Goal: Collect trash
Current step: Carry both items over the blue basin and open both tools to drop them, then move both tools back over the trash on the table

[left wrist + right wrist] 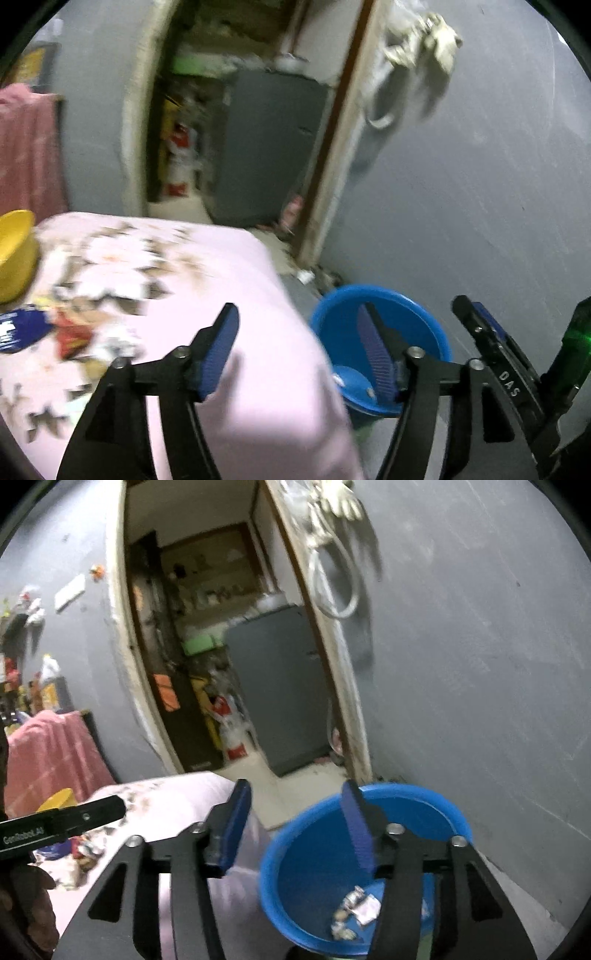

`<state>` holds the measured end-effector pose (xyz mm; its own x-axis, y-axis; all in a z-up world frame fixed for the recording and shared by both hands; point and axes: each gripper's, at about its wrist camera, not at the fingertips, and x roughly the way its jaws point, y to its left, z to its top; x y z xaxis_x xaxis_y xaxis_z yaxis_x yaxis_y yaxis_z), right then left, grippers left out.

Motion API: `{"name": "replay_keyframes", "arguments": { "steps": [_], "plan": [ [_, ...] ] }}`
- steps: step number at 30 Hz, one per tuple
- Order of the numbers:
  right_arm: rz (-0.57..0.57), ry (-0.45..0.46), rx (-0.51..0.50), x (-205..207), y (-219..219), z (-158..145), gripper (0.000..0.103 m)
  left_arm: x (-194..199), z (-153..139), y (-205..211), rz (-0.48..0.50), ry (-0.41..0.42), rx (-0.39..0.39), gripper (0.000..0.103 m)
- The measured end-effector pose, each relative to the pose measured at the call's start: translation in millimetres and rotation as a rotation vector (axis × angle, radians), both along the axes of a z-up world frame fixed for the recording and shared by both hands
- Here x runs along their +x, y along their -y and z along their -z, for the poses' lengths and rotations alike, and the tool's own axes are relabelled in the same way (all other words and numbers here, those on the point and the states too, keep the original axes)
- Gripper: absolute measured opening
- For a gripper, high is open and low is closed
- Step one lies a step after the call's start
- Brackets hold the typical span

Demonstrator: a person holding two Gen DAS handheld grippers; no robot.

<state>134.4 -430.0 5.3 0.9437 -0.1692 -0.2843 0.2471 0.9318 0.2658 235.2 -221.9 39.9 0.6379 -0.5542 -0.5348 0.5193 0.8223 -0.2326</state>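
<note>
I held my right gripper (291, 827) over the blue bin (458, 814), jaws apart and empty (scraps (356, 908) lay inside). My left gripper (299, 350), wide and empty, faced the table (258, 266), where wrappers (70, 332) waited.

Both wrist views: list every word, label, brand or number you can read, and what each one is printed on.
"DAS" on the black arm of the right gripper, seen in the left wrist view.
"GenRobot.AI" on the black body of the left gripper, seen in the right wrist view.
White print on the dark blue packet on the floral cloth: too blurred to read.
Wrappers in the blue bucket: nothing legible.
</note>
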Motion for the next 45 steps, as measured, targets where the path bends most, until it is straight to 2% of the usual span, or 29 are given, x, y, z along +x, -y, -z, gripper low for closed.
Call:
{"name": "replay_keyframes", "arguments": {
  "steps": [2,3,5,7,10,12,17,24,28,31,35,39,45],
  "plan": [
    [-0.041,0.033,0.006,2,-13,-5,0.057,-5,-7,-24,-0.06,0.033,-0.007,0.086],
    [-0.059,0.047,0.009,3,-18,-7,0.067,-8,-10,-38,-0.1,0.057,-0.01,0.092],
    [-0.093,0.084,0.007,2,-30,-10,0.08,-16,-14,-59,-0.155,0.094,-0.01,0.096],
    [-0.127,0.125,-0.003,0,-44,-15,0.082,-22,-16,-79,-0.215,0.131,-0.002,0.097],
    [-0.175,0.182,-0.013,-3,-62,-20,0.091,-35,-18,-101,-0.284,0.174,0.007,0.097],
    [-0.202,0.221,-0.023,-4,-75,-23,0.103,-45,-17,-114,-0.326,0.202,0.013,0.097],
    [-0.277,0.26,-0.066,-4,-104,-25,0.103,-70,-18,-149,-0.398,0.292,0.067,0.097],
    [-0.357,0.232,-0.099,3,-136,-19,0.103,-80,-9,-186,-0.459,0.357,0.117,0.097],
    [-0.401,0.208,-0.132,7,-155,-15,0.103,-79,0,-203,-0.482,0.347,0.138,0.097],
    [-0.44,0.179,-0.202,10,-173,-12,0.103,-78,7,-217,-0.496,0.33,0.153,0.097],
    [-0.488,0.134,-0.266,15,-191,-11,0.103,-68,15,-233,-0.508,0.269,0.158,0.097],
    [-0.533,0.018,-0.311,33,-207,-7,0.103,-49,21,-246,-0.531,0.178,0.149,0.097],
    [-0.635,-0.181,-0.273,60,-226,7,0.103,-18,29,-254,-0.552,0.063,0.137,0.096]
  ]
}}
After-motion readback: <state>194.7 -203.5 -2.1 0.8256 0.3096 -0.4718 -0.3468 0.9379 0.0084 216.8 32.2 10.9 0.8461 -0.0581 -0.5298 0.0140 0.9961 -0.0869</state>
